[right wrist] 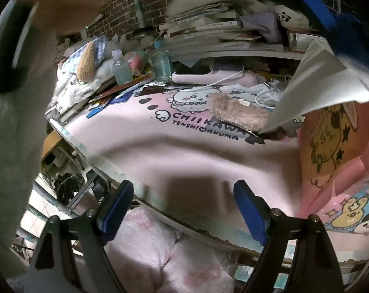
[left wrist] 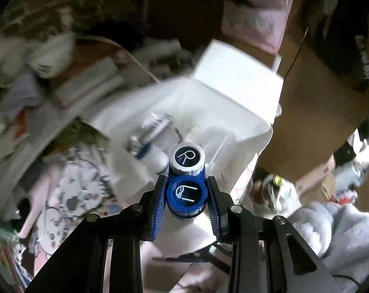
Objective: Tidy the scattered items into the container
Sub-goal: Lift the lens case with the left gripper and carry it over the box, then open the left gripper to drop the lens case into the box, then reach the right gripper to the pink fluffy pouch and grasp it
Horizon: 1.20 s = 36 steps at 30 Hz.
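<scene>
One contact lens case (left wrist: 186, 183) with two caps, one white container (left wrist: 233, 102), two glass bottles (right wrist: 163, 64), one fuzzy pink pouch (right wrist: 238, 114), one pink mat (right wrist: 184, 151).

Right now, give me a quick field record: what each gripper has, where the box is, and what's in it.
left gripper: shut on lens case, blue L cap between the pads, white R cap ahead
box: white, open, just beyond the case
box contents: blurred blue-and-white items, kind unclear
right gripper: open, holding nothing, over the pink mat
left on mat: fluffy brown item beside the box wall
image quality: left view motion-blurred
</scene>
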Motion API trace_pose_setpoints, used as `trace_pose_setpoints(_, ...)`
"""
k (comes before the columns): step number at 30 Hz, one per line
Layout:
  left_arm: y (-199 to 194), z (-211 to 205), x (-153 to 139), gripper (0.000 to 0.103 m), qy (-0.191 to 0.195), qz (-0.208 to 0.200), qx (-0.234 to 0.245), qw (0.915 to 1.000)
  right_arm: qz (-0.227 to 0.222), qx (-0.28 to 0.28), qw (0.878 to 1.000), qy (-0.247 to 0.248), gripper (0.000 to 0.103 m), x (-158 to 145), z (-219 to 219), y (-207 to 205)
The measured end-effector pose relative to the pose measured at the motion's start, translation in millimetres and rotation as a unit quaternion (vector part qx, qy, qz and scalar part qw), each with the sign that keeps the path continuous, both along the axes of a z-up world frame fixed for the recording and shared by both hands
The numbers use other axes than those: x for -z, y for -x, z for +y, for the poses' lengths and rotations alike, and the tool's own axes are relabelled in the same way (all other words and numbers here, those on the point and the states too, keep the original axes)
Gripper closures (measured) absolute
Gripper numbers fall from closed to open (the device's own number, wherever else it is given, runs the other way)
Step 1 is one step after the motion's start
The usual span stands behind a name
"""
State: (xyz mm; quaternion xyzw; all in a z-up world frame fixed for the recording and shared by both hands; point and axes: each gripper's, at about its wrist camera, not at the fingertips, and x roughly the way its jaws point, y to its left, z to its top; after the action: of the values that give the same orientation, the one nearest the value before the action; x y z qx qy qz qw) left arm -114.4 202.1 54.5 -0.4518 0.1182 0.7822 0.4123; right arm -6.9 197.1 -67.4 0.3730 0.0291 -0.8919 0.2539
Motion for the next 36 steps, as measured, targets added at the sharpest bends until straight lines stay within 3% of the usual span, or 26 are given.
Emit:
trace_pose_setpoints(5,1.6,29.8,9.5,0.076,0.031,-0.033,0.043,0.9981,0.001,0.002,1.000,0.001,0.021,0.3,1.3,-0.4)
trace_pose_setpoints(9,3.6,38.2,18.9,0.076,0.062,-0.039,0.050,0.9960,0.001,0.003,1.000,0.003,0.021,0.1,3.2,0.7)
trace_pose_setpoints(16,8.1,35.6,25.0,0.075,0.066,-0.040,0.049,0.9958,0.003,0.011,1.000,0.000,0.021,2.7,3.9,2.6)
trace_pose_setpoints(19,10.9,35.5,23.6,0.062,0.055,-0.035,0.043,0.9970,-0.003,0.015,1.000,0.009,0.021,4.7,4.0,2.2)
trace_pose_setpoints(21,13.4,32.2,19.8,0.040,0.036,-0.030,0.040,0.9981,-0.006,0.018,1.000,0.013,0.021,6.0,4.0,1.7)
trace_pose_setpoints(25,13.3,20.2,11.4,0.039,0.007,-0.025,0.031,0.9992,-0.003,0.034,0.999,0.016,0.021,8.7,1.7,2.8)
trace_pose_setpoints(31,-2.6,-31.5,-11.0,0.018,-0.049,0.032,-0.023,0.9980,0.048,0.118,0.991,-0.030,0.021,9.1,-7.1,8.2)
trace_pose_setpoints(34,-14.2,-71.0,-16.3,0.018,-0.067,0.068,-0.090,0.9913,0.091,0.165,0.979,-0.072,0.021,8.0,-12.3,11.7)
trace_pose_setpoints(36,-24.8,-104.0,-16.0,0.017,-0.077,0.091,-0.147,0.9819,0.096,0.177,0.976,-0.081,0.021,7.8,-15.3,15.7)
